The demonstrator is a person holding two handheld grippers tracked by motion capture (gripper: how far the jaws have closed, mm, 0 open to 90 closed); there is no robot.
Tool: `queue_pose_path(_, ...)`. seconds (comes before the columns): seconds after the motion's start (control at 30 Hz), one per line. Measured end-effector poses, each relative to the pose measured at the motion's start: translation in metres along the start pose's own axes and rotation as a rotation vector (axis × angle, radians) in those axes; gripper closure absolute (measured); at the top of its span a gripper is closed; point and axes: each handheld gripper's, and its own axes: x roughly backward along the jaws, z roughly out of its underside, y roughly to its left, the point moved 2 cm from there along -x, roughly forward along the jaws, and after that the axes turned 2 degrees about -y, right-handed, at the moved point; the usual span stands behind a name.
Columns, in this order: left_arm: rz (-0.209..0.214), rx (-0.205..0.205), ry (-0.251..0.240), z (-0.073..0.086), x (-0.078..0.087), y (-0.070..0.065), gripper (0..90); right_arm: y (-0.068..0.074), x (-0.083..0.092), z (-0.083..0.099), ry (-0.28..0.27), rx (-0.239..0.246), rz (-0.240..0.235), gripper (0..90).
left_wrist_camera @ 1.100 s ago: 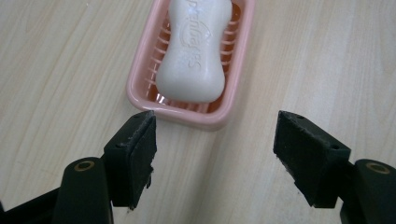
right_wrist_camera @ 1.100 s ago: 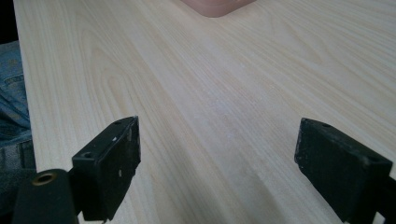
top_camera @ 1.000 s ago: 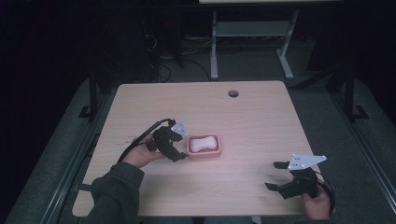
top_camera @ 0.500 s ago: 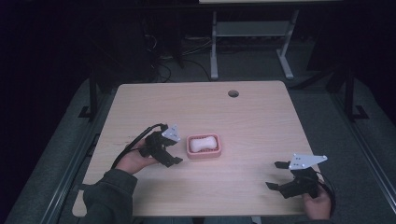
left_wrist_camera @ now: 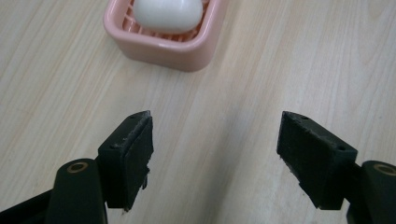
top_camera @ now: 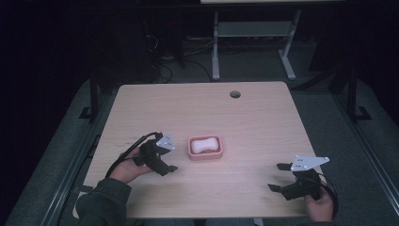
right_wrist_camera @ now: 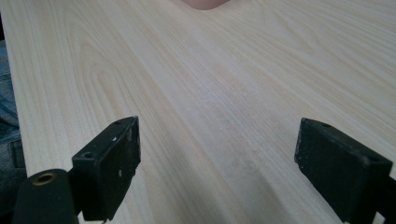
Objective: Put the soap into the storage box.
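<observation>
- The soap, a white rounded bar, lies inside the pink soap dish a little below the middle of the high view, on the wooden table.
- The long axis of the soap runs left to right in the high view, and the dish lies the same way around it.
- In the left gripper view the dish is at the top, a little left of the centre, with the soap cut by the upper edge.
- The left gripper stands just beside the left short end of the dish, apart from it and not touching; the dish lies to its right in the high view.
- Its jaws are spread, with only bare table between them, and they have just been opening further.
- From the left gripper the dish is ahead and a little to the left, so a straight reach would probably pass beside it; the hand would need a small turn to the left.
- The right gripper rests at the lower right of the high view, well apart from the dish.
- Its jaws are also spread wide, with nothing between them.
- A pink corner of the dish shows at the top edge of the right gripper view, far ahead.
- The left hand is clearly the nearer one, so it seems the likely one for any next move on the dish.
</observation>
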Motion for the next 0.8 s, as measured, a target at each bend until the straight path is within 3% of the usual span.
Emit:
queue_pose_path(0.43,-0.015,0.005,0.008,0.023,0.004,-0.011,26.0,0.0,0.0,0.001,0.003,-0.003,0.002,14.1)
queue_pose_path(0.63,-0.019,0.024,-0.026,0.037,0.009,-0.021,26.0,0.0,0.0,0.001,0.006,-0.004,0.0,14.0)
queue_pose_path(0.8,-0.054,0.011,-0.02,0.05,0.016,-0.031,26.1,0.001,0.0,0.001,0.004,-0.003,-0.002,14.0)
